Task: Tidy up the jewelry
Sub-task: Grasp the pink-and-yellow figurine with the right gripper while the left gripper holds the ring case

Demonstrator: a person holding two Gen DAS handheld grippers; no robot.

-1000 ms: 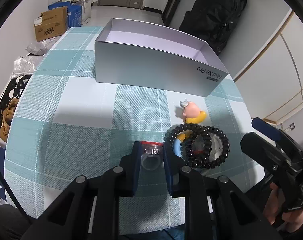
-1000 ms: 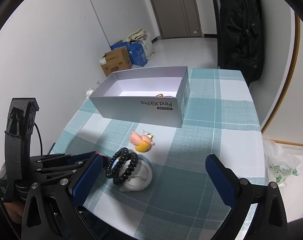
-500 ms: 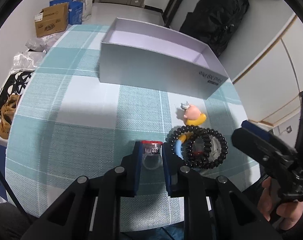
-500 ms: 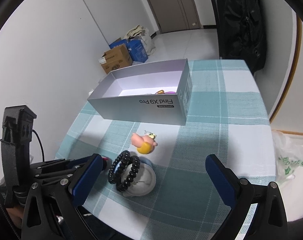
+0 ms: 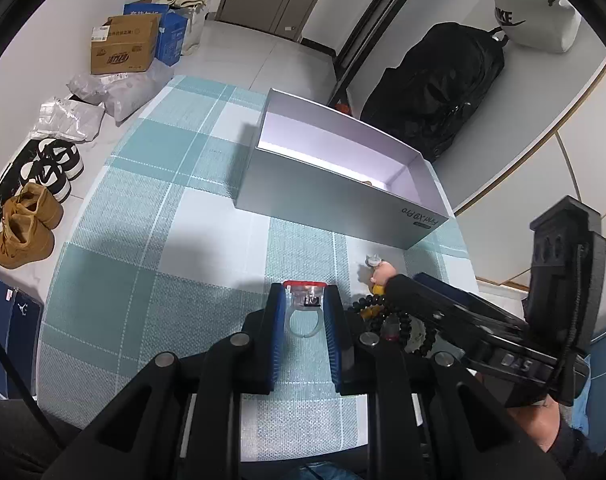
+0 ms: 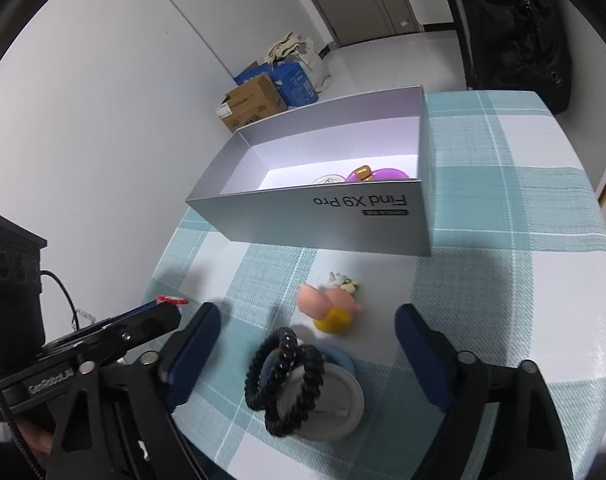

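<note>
Your left gripper point(image 5: 305, 312), its blue-padded black plastic fingers drawn in close, pinches a clear plastic ring with a red-edged flat top point(image 5: 305, 309) between them, above the teal-and-white checked woven tablecloth point(image 5: 143, 264). The ring's translucent band hangs down between the pads, its square head at the fingertips. It sits well short of the open silver cardboard box printed "Find X9 Pro" point(image 6: 335, 216), on that box's near side and toward its left end.

Your right gripper point(image 6: 307, 344) is spread wide, one navy pad on either side of the pieces nearest you and touching none of them. Between the pads, on the near side of the silver box, a bracelet of glossy black round beads, looped double point(image 6: 281, 376), rests on a round pale grey dish with a blue underside point(image 6: 327, 404) and leans over its left edge. Just beyond the dish, nearer the box, lies a small rubbery figurine with a pink head and yellow body point(image 6: 327, 308), apart from the dish and from the box wall.

Inside the silver box, toward its right end, a smooth purple rounded piece point(image 6: 379, 175) and an amber bead-like piece point(image 6: 361, 171) lie against the near wall; a pale item beside them is too hidden to name.
</note>
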